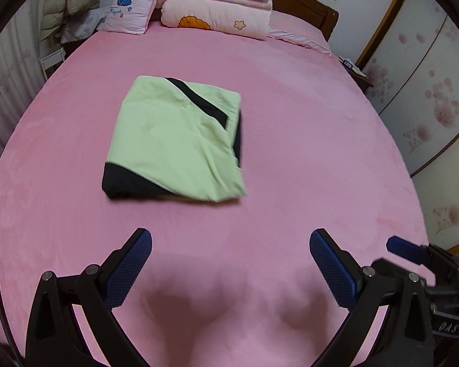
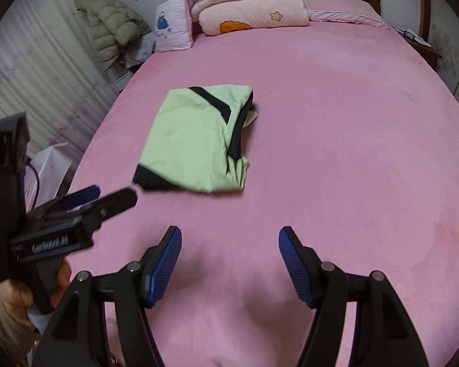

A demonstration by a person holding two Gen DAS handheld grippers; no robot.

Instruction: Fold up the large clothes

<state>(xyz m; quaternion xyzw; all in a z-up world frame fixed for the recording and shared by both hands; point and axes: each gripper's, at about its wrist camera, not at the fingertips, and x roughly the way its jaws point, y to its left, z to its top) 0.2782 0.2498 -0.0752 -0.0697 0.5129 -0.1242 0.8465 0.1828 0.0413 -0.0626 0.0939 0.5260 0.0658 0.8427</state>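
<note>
A light green garment with black trim lies folded into a compact rectangle on the pink bed; it also shows in the right wrist view. My left gripper is open and empty, held above the bed short of the garment's near edge. It appears from the side in the right wrist view. My right gripper is open and empty, nearer the foot of the bed, to the right of the garment. One of its fingertips shows at the right of the left wrist view.
Folded quilts and a pink pillow are stacked at the headboard. A puffy jacket hangs by the curtain on the left. A wardrobe with flower patterns stands on the right. A bedside table is at the far right.
</note>
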